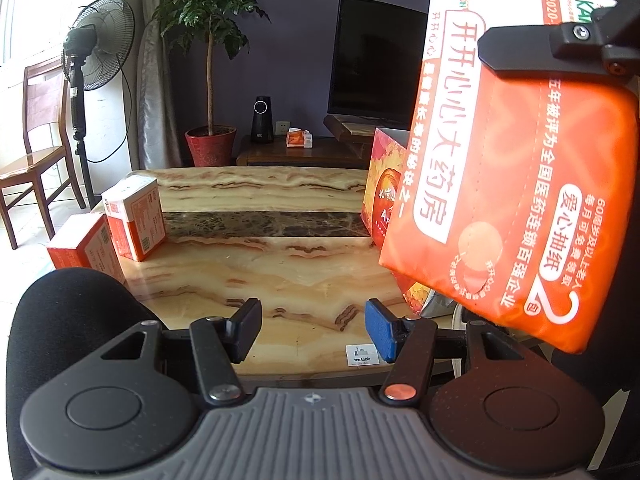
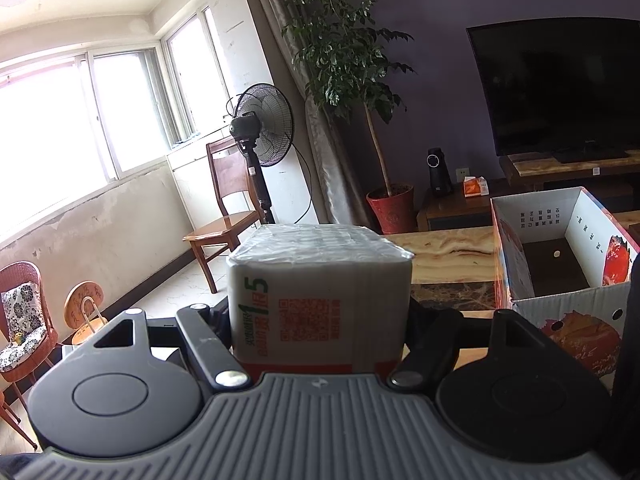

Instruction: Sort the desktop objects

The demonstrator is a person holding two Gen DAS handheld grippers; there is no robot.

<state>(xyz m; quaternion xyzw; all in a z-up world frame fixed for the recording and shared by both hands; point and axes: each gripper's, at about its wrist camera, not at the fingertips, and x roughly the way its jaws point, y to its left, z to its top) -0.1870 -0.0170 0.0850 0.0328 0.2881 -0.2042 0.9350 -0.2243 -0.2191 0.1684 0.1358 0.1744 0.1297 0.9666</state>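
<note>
Three orange-and-white tissue packs show in these views, and they lie in different states. One tissue pack (image 2: 320, 300) is pinched between the fingers of the right tool (image 2: 320, 320), held up in the air; in the left wrist view the same pack (image 1: 508, 168) hangs high on the right, in front of the cardboard box (image 1: 384, 196). Two more packs (image 1: 134, 220) sit on the far left corner of the marble worktop (image 1: 260, 272), touching one another, one standing and one lower beside it at the very edge.

The left tool (image 1: 312, 328) hangs low over the near edge of the worktop, fingers spread, gripping nothing.

From the right wrist view the box (image 2: 560, 264) stands open on the right side of the worktop, and the part of its floor that shows is bare apart from a small pale spot; its near corner is hidden by the wall, so I cannot say it holds nothing.

My reading is that the job sits somewhere in its middle: one pack is in transit, most likely bound for the box, though a pack just lifted out would look the same. Two packs on the left corner appear left to handle if the box is where they belong
</note>
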